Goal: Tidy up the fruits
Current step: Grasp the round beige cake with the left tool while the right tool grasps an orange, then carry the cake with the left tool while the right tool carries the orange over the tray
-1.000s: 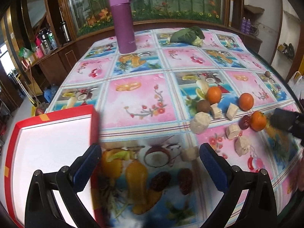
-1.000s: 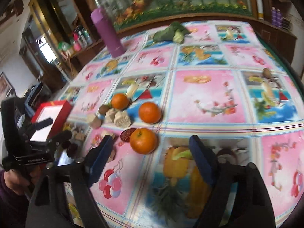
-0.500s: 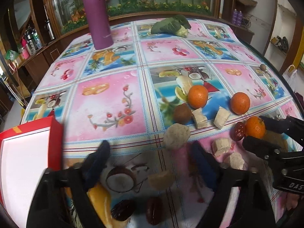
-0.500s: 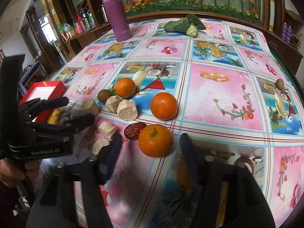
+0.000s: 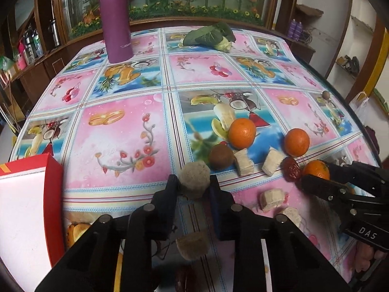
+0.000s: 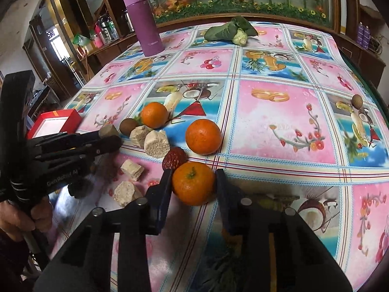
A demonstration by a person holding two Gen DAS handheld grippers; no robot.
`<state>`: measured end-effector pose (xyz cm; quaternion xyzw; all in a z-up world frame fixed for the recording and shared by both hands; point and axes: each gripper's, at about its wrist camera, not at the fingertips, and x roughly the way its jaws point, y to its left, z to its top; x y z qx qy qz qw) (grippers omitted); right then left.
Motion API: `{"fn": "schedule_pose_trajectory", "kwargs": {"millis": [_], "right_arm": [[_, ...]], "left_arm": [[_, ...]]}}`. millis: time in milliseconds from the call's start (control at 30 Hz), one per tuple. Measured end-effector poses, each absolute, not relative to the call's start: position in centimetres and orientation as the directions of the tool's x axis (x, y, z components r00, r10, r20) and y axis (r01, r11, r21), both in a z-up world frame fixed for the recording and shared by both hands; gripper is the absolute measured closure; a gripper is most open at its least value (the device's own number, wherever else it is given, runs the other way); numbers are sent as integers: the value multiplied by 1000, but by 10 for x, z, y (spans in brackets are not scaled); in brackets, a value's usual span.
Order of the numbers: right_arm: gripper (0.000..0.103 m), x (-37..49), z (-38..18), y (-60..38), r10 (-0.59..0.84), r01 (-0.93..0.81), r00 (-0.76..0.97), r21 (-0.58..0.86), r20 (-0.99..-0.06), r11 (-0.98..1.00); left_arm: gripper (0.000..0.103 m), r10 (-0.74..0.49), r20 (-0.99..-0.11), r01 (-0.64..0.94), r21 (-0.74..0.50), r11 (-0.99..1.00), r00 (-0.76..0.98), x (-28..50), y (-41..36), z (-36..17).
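A: Looking at the left gripper (image 5: 193, 189), what's it got?
B: Jaws pinching a beige chunk (image 5: 193, 182) on the table (image 5: 121, 131). Right gripper (image 6: 193, 187) jaws squeeze an orange (image 6: 193, 186), beside a red date (image 6: 174, 158).

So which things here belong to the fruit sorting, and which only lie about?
Job: orange in right tool; beige chunk in left tool; two other oranges; red box.

Lying about: purple flask; leafy vegetable.

Right claw (image 6: 193, 186) grips a near orange (image 6: 193, 187) beside a red date (image 6: 174, 157).
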<state>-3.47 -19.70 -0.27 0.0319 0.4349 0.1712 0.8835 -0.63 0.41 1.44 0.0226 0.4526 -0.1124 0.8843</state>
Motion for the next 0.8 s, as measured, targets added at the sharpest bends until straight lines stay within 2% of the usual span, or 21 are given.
{"fn": "schedule_pose_trajectory", "kwargs": {"millis": [167,367,567,700,800], "right_arm": [[66,-38,3,-203,336,-262,586,221,-737,940],[66,-50,18,-210,375,-223,648,306,-663,926],[66,-70,33,-163,470,-315,635,350,-613,882],[66,-82,45,-108,547,-427,581,346,-603,835],[66,-88,52,-70,587,-483,544,348,-600,803]], "left_arm": [[78,-186,-797,204,-80,976,575,-24,15,25],[78,-171,-723,145,-99,984,669,-71,57,71],[78,-19,-655,-15,-46,999,755,-115,127,103],[79,103,-645,-142,-7,990,757,-134,172,101],[79,125,-666,-178,-12,984,735,-140,193,88]]}}
